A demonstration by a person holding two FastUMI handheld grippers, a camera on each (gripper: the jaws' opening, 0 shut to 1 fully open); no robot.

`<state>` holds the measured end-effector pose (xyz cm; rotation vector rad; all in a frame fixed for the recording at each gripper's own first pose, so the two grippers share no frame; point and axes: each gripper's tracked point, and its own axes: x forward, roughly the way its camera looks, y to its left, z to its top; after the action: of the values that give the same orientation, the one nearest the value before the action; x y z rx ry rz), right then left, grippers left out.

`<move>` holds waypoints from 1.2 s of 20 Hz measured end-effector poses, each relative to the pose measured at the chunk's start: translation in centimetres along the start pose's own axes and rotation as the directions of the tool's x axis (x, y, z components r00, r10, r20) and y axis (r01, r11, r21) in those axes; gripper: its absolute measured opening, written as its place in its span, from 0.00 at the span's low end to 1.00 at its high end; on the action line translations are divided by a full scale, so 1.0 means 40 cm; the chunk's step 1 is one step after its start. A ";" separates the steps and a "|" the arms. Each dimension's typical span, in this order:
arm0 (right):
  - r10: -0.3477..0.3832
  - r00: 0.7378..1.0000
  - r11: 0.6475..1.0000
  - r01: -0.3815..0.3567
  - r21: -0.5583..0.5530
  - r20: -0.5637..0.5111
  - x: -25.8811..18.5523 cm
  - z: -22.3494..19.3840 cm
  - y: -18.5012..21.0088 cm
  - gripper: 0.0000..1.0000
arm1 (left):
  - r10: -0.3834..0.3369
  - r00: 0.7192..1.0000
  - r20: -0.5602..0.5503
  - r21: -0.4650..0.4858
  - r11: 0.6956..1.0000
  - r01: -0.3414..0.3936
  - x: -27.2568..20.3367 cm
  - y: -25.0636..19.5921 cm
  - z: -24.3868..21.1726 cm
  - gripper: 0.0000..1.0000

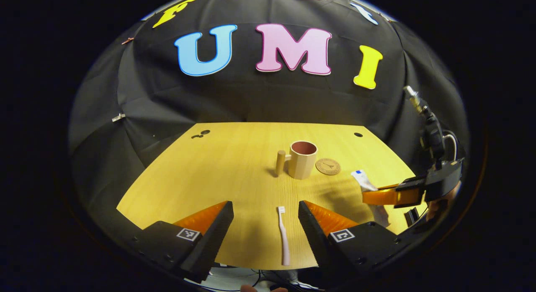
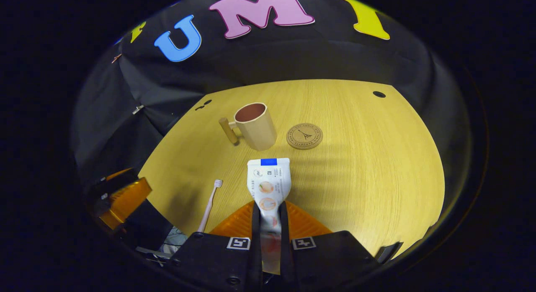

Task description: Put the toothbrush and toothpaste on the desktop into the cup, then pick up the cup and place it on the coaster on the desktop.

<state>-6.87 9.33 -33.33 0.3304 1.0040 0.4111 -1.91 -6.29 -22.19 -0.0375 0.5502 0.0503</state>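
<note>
The left gripper (image 1: 266, 216) is wide open and holds nothing. The toothbrush (image 1: 283, 234) lies flat on the wooden desktop (image 1: 234, 166) right in the gap between its two fingers, touching neither one. The bristle end points away from the gripper, toward the cup (image 1: 302, 158). The cup stands upright farther ahead of the left gripper and a bit to its right, with a peg-shaped handle (image 1: 280, 162) sticking out on the cup's left side. The round coaster (image 1: 328, 166) lies flat just beside the cup on the right, and the two do not look like they touch. In the right gripper view, the right gripper (image 2: 268, 225) is closed tight on the toothpaste tube (image 2: 269, 183), with both fingers pressing on its sides. The flat, crimped end of the tube with the blue strip sticks out in front of the gripper and points toward the cup, above the desktop. From this gripper, the cup sits ahead and a little to the left, and the coaster sits ahead and a little to the right. The toothbrush lies off to its left, near the desk's front edge.
</note>
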 end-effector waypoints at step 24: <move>0.014 0.999 0.999 -0.016 0.051 0.037 -0.058 0.073 -0.224 0.21 | -0.002 0.911 -0.412 0.002 1.000 0.004 0.270 -0.070 -0.282 0.78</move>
<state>-3.84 0.15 -34.19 0.3908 0.9778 0.3920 1.54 -9.24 -37.40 -0.0466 0.9745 0.0386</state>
